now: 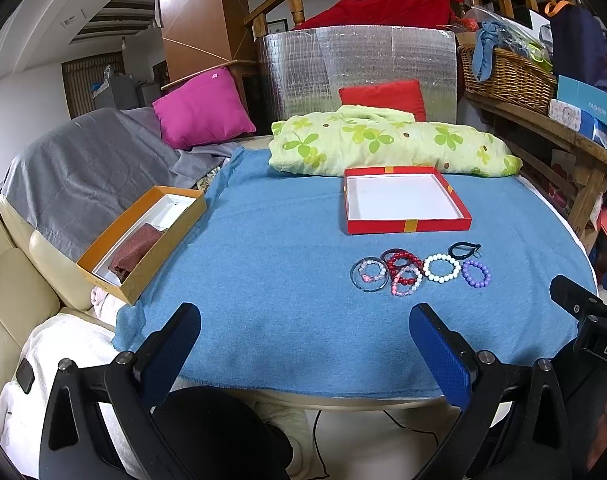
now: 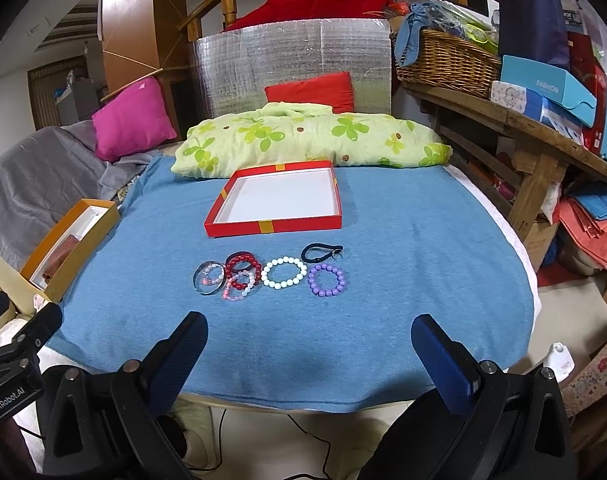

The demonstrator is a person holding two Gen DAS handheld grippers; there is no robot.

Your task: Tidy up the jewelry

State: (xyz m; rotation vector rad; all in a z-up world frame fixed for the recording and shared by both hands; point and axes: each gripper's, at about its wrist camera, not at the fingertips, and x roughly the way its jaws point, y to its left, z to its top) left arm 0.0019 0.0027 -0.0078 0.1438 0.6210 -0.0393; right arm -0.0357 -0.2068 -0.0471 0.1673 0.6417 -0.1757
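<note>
Both your claws hang spread wide and empty above the near edge of the round table draped in blue cloth (image 2: pixel 403 240): the left claw (image 1: pixel 305 320) and the right claw (image 2: pixel 309 330) touch nothing. Ahead of you the beaded bracelets lie in a loose row on the cloth: a purple bead bracelet (image 2: pixel 327 280), a white bead bracelet (image 2: pixel 284 273), a dark red bead bracelet (image 2: pixel 242 266) overlapping a pale pink one (image 2: pixel 238 287), and a clear bangle (image 2: pixel 208 278). A black hair tie (image 2: pixel 321 253) sits just behind. Beyond them rests the shallow red cardboard tray with white lining (image 2: pixel 277 204), empty. An orange box (image 1: pixel 141 240) sits at the table's left edge.
</note>
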